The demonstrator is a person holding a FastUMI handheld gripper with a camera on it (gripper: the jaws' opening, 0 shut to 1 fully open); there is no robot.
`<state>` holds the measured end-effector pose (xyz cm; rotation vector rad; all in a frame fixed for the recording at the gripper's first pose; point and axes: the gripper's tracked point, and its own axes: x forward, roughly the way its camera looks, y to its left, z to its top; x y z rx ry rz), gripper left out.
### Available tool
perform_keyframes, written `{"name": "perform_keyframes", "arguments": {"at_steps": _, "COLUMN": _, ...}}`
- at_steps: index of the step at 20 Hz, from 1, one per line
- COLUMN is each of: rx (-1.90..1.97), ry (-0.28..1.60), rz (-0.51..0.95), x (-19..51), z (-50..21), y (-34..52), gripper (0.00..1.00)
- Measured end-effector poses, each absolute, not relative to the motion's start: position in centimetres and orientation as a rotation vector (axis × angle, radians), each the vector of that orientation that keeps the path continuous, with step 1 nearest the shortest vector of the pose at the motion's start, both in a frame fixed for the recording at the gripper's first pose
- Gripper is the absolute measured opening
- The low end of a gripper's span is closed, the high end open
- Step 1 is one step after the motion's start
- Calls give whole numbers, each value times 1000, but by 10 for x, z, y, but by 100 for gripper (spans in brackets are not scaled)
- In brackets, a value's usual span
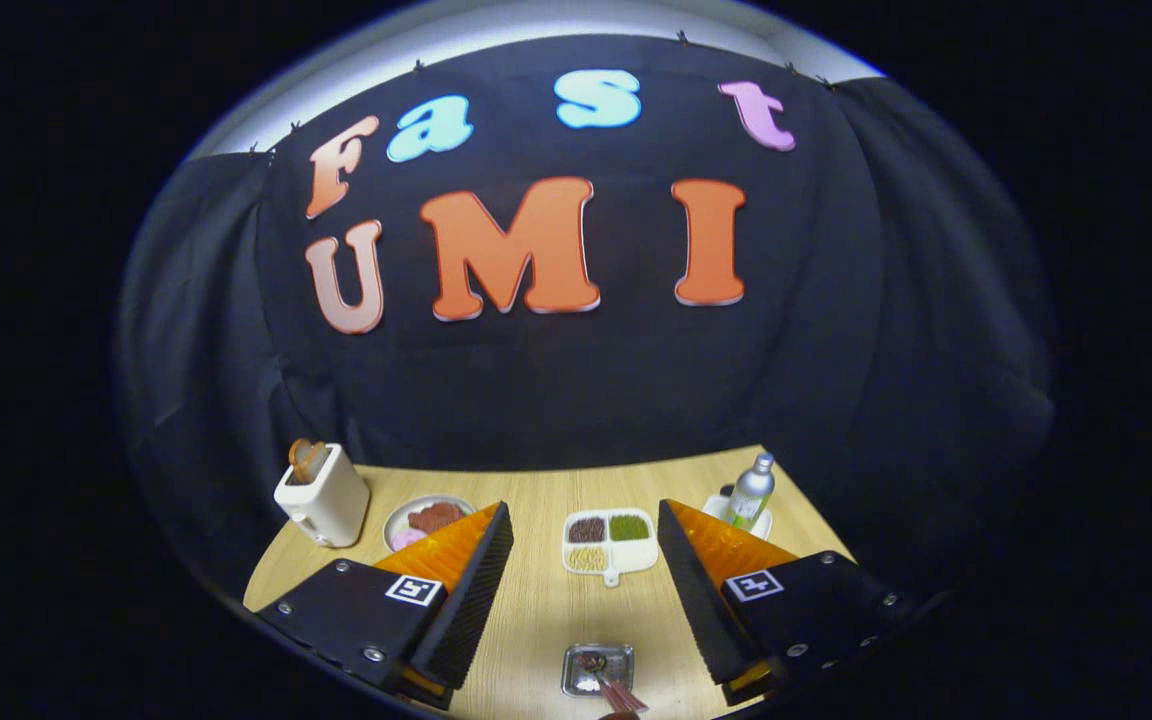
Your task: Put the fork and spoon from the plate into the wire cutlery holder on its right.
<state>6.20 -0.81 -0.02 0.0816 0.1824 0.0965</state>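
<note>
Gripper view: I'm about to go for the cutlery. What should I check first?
1. Gripper open, nothing between its fingers: ok.
2. Small metal tray lies between the fingers, close in: ok.
3. Red-handled utensil in that tray, fork or spoon: cannot tell.
4. Divided snack tray sits beyond the metal tray, apart from it: ok.
5. Bottle upright, beyond the right finger: ok.
6. Wire cutlery holder's place: cannot tell.

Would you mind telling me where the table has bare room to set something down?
Bare wood runs between the open gripper, from the divided tray to the small metal dish. Crowded along the back: toaster, food plate, bottle.
</note>
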Motion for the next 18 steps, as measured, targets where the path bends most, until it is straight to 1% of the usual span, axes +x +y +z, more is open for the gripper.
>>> {"name": "perform_keyframes", "arguments": {"at_steps": 3, "rx": 31, "ry": 20, "rz": 40, "x": 62, "z": 48, "y": -17, "gripper": 96}}
{"name": "perform_keyframes", "arguments": {"at_steps": 4, "rx": 16, "ry": -17, "rz": 28, "x": 60, "z": 60, "y": -17, "gripper": 97}}
{"name": "perform_keyframes", "arguments": {"at_steps": 8, "rx": 24, "ry": -132, "rz": 46, "x": 50, "z": 98, "y": -1, "gripper": 97}}
{"name": "perform_keyframes", "arguments": {"at_steps": 18, "rx": 4, "ry": -233, "rz": 86, "x": 35, "z": 116, "y": 27, "gripper": 97}}
